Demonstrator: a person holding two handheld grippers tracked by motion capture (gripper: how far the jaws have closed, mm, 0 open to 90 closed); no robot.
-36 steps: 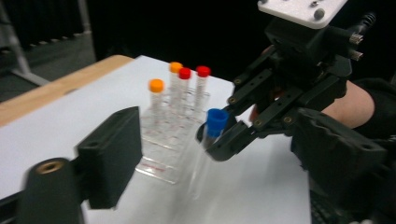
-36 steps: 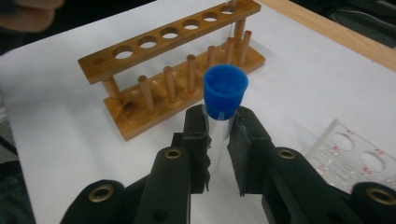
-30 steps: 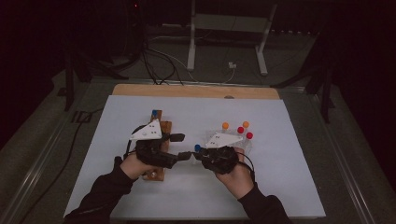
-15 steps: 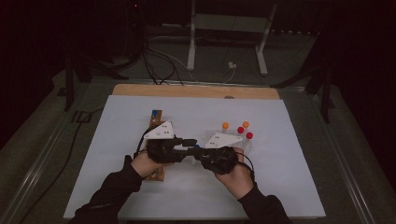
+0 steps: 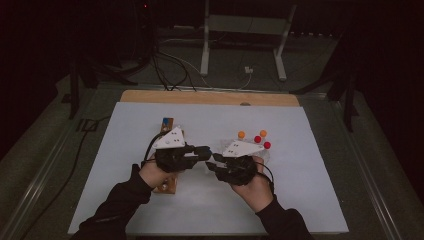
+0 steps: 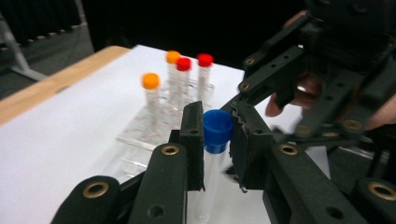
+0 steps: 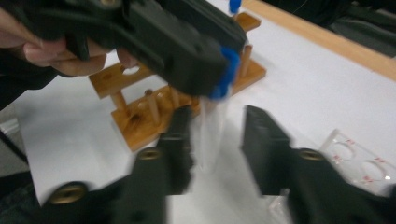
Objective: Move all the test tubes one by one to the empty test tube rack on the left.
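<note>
A: Wooden rack point(image 5: 167, 182) at lower left of the high view, under the left hand. Left gripper point(image 6: 217, 140)?

B: Jaws just closed, clamped on the blue cap point(image 6: 217, 130) of the clear tube point(image 6: 208, 186), mid-frame above the white surface point(image 5: 300, 200).

A: Right gripper point(image 7: 215, 135)?

B: Jaws just opening, apart, tube body between them, pads off it. Clear rack point(image 6: 154, 130) with orange- and red-capped tubes point(image 6: 184, 77) sits right of centre.

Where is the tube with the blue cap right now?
The blue-capped tube is pinched at its cap by the left tongs, above the table's middle, between the wooden rack and the clear rack.
</note>
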